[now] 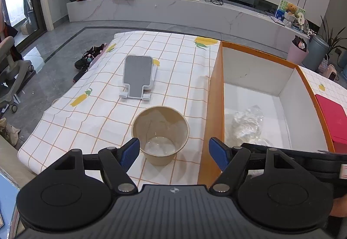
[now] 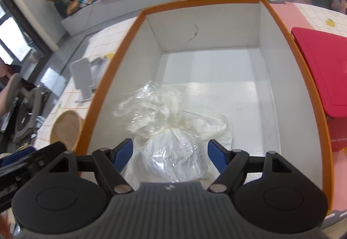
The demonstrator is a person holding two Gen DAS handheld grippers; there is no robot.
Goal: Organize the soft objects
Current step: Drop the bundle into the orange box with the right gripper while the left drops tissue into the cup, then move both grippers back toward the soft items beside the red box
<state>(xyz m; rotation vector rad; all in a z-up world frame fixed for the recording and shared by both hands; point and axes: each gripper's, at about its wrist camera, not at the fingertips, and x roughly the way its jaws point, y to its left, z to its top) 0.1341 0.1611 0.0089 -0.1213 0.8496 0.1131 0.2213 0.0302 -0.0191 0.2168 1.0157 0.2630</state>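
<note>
A clear tied plastic bag (image 2: 171, 130) with white soft filling lies in the near part of the orange-rimmed white box (image 2: 269, 78). My right gripper (image 2: 170, 153) is open above the box, its blue pads (image 2: 124, 153) on either side of the bag. The bag also shows in the left wrist view (image 1: 247, 122) inside the box (image 1: 214, 96). My left gripper (image 1: 174, 153) is open and empty over the table, just above a brown paper cup (image 1: 160, 130) left of the box.
A grey phone stand (image 1: 137, 76) lies on the checked tablecloth (image 1: 86, 115) beyond the cup. A red box (image 2: 321, 74) sits right of the orange box. The table's left edge drops to the floor, with shoes (image 1: 90, 60) and a chair (image 1: 10, 70).
</note>
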